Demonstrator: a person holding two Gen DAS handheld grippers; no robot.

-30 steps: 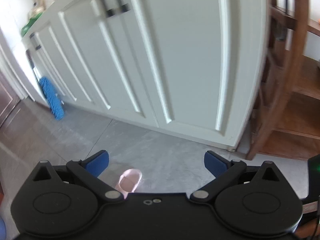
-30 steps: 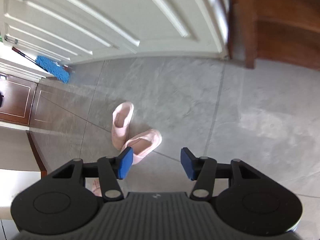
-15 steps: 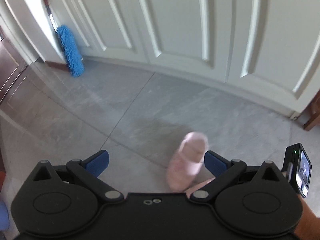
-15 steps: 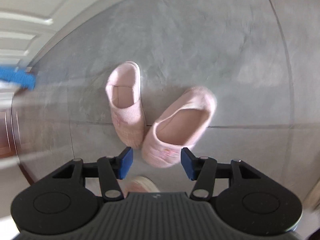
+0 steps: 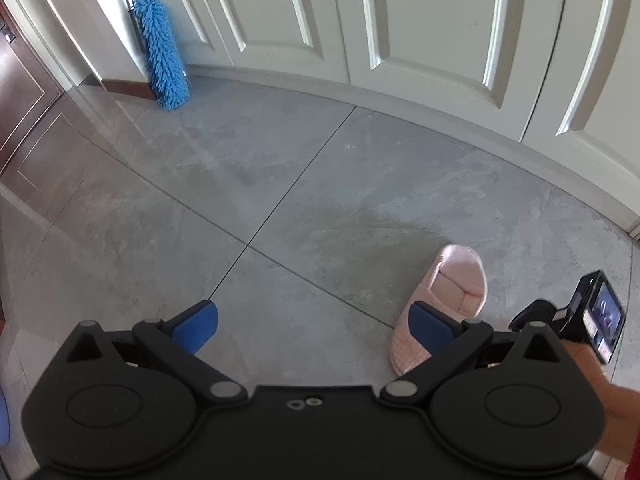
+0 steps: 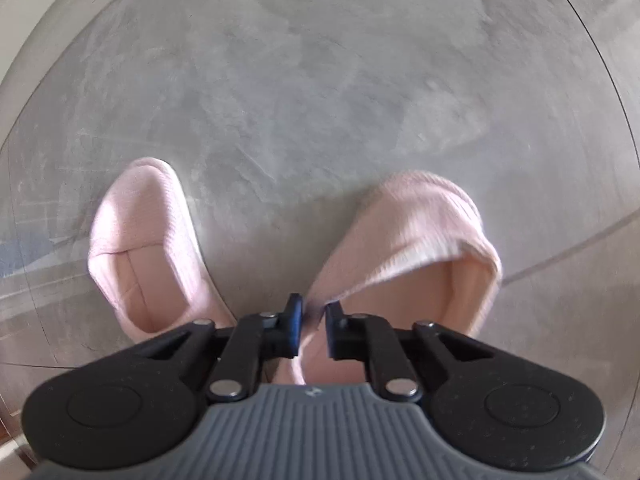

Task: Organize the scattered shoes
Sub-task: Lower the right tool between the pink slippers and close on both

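Your right gripper (image 6: 312, 330) was clamped on the side wall of the right-hand pink slipper (image 6: 408, 248), the jaws pinched nearly together with a fold of knit fabric between the pads. The second pink slipper (image 6: 148, 248) lay just beside it on the grey tile floor (image 6: 320, 80), toe likewise pointing away from you, the two heels near each other.

Your left gripper (image 5: 312, 324) hung spread wide and empty above the floor — its right finger (image 5: 430, 330) overlapped that second slipper in the left wrist view, but whether it touched could not be told.

Judgement on handling: the slippers look soft, light and floppy — the wall crumpled under the pads. A one-sided pinch will likely let the sole droop and swing. The firmer purchase is the collar edge near the heel or across the toe cap. No breakage risk; slipping out is the likelier fault.
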